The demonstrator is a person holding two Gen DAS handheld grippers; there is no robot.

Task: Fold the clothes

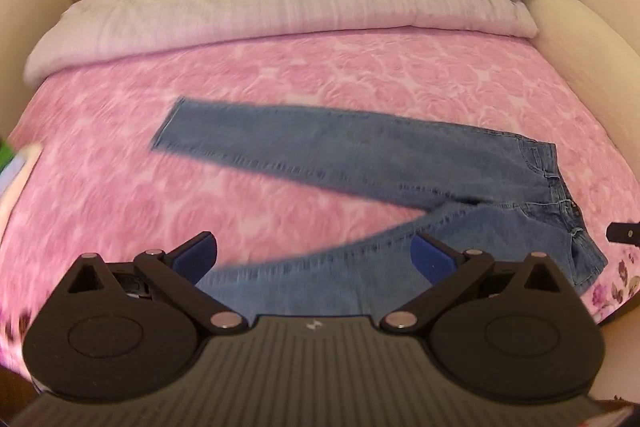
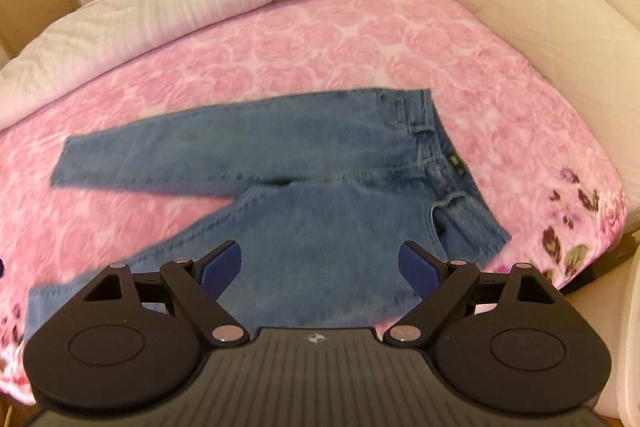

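Jeans (image 1: 360,155) lie spread flat on a pink rose-patterned bedspread (image 1: 280,83), in the half of the bed toward its near edge. The waistband (image 2: 436,147) points to the right side of the bed, and the two legs splay apart toward the left, one running across the bed and the other angling down to the near edge. A pale duvet (image 1: 260,3) is bunched along the far edge. The left gripper (image 1: 314,255) hovers over the nearer leg, its jaws wide and empty. The right gripper (image 2: 320,263) hovers over the seat and thigh, jaws likewise wide, grasping nothing. Denim looks fairly heavy, limp yet thick, and unlikely to slip; the hem and the waistband corner seem the firmest places to pinch.
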